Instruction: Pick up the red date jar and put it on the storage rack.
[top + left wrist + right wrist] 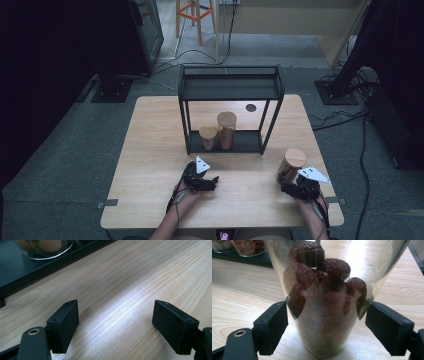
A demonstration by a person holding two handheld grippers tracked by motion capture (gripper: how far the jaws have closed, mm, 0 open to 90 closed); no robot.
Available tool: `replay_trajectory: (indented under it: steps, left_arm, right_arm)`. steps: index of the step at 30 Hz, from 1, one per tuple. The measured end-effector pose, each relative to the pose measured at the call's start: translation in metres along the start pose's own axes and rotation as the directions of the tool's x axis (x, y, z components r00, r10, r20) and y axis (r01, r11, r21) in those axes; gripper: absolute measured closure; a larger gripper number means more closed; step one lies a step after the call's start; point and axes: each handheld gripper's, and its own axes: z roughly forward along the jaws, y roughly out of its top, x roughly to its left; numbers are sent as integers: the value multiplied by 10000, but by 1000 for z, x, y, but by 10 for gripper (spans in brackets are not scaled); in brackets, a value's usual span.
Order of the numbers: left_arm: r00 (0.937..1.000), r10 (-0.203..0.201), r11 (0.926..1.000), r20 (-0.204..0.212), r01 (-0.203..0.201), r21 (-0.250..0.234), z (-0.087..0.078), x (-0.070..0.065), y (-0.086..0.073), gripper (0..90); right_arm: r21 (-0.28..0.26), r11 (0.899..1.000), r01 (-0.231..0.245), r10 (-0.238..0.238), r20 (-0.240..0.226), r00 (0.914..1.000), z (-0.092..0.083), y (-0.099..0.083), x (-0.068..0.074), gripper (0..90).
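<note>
Wooden surface (150,150), and the right hand-held gripper (325,327) straddles the jar of dates (324,290), jaws apart, not clamped. Smooth glass looks slippery and breakable, so grip low on its body. Left hand-held gripper (115,322) gapes empty.

Two jars (220,131) on rack's (230,87) lower shelf; third jar (291,162) on table (150,150), right-front of rack.

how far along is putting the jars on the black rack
Done: two wooden-lidded glass jars, a taller one and a shorter one, stand on the lower shelf of the black metal rack. In hand: the right gripper has its jaws open around a third clear glass jar of dark red dried fruit, standing on the wooden table. Left: grip it and shelve it. The left gripper is open, empty.
</note>
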Motion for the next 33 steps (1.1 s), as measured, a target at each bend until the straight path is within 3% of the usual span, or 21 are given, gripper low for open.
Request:
replay_trajectory:
  steps: [24,33]
  left_arm:
    - [10000,37,10000,5,-37,4,0,0,0,214]
    - [10000,55,10000,-3,-55,-19,0,0,0,214]
  right_arm:
    - [-158,9998,-157,155,-126,9998,9,4,-2,184]
    - [-231,9993,-302,301,-59,9995,10,6,0,232]
